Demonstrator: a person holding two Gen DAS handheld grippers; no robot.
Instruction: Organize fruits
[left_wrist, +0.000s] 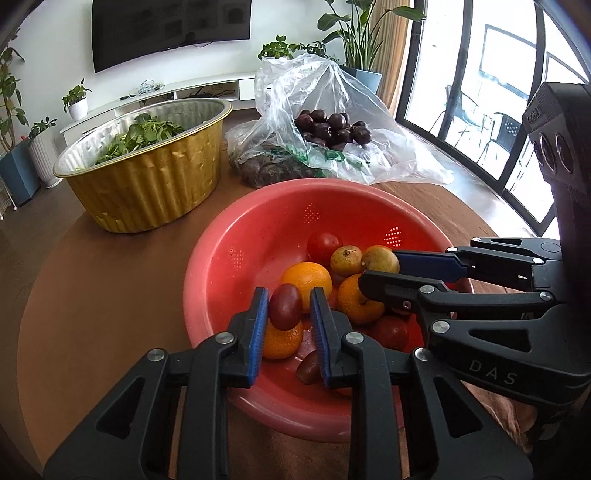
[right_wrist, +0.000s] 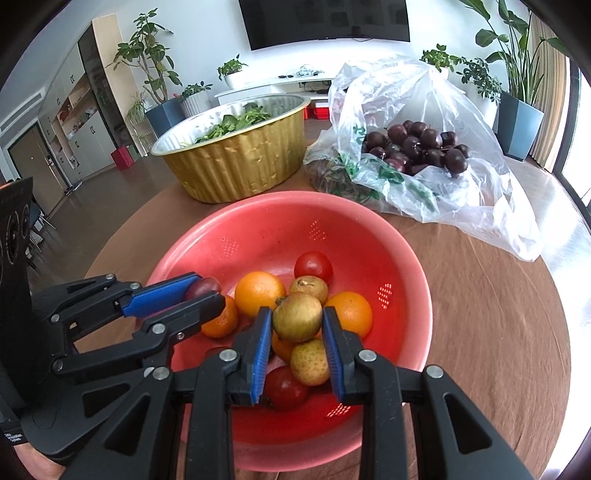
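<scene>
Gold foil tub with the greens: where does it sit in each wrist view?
Left wrist: gold foil tub sits upper left, beyond and left of the red colander.
Right wrist: tub sits upper centre, directly behind the colander.
Shared landmark: the plastic bag of dark cherries lies right of the tub in both.

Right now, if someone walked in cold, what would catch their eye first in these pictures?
The red colander at the middle of the table, piled with oranges and tomatoes. Both grippers are in it: the left gripper pinches a dark red tomato, the right gripper a yellow-green fruit. Behind stand a gold foil tub of greens and a plastic bag of dark cherries.
</scene>
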